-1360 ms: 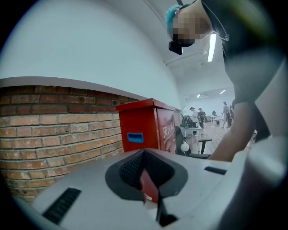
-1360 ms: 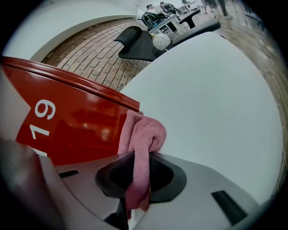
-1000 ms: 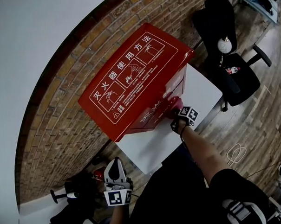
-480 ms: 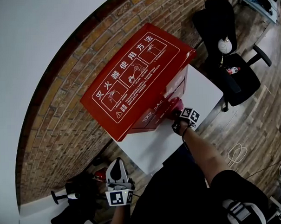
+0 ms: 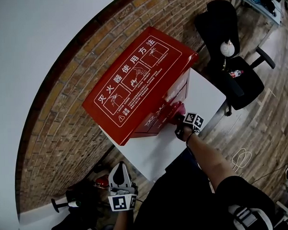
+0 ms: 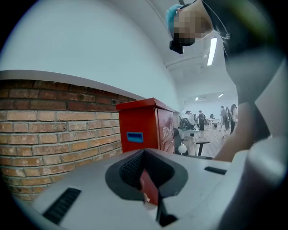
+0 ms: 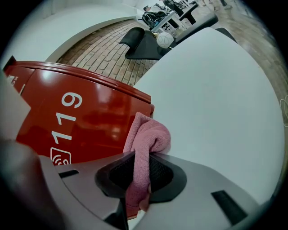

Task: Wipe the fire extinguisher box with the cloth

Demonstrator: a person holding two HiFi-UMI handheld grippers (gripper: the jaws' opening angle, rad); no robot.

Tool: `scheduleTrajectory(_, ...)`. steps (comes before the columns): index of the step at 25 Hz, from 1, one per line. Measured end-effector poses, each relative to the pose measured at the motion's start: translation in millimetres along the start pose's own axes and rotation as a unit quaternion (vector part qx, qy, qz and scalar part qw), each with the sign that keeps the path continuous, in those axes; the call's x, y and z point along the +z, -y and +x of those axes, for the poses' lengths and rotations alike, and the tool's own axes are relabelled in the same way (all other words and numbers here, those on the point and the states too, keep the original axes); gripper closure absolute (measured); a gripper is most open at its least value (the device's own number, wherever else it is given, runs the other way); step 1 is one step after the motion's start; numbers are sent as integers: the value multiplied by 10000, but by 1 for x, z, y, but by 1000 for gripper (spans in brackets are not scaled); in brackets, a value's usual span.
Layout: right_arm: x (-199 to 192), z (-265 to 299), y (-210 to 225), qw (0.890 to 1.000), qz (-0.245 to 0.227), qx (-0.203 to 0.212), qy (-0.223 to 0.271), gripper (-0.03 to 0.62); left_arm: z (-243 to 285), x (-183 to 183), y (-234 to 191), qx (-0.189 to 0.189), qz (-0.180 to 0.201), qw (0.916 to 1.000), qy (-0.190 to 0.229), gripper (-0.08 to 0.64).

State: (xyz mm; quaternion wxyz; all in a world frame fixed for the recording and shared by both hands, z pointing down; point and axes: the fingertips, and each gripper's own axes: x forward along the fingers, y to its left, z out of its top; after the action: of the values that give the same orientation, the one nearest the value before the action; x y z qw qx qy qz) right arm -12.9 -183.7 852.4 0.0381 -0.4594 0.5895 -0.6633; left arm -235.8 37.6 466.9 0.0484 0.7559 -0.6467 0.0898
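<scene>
While right gripper (image 7: 137,177) pinches it, cloth (image 7: 148,137) touches fire extinguisher box (image 7: 85,121) front

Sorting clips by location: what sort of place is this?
Likely an open office or shared workspace: a brick wall, a black office chair, a red fire extinguisher box, and people standing among desks farther back.

The fire extinguisher box (image 5: 142,83) reads "灭火器使用方法" on top ("119" on its front)
</scene>
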Motion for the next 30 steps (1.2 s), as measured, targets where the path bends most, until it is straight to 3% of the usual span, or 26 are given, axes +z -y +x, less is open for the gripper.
scheduleTrajectory(30, 12, -31, -46, 9981, -151, 595, 108, 515, 13, 13, 10, -254, 20, 9994, 224, 512)
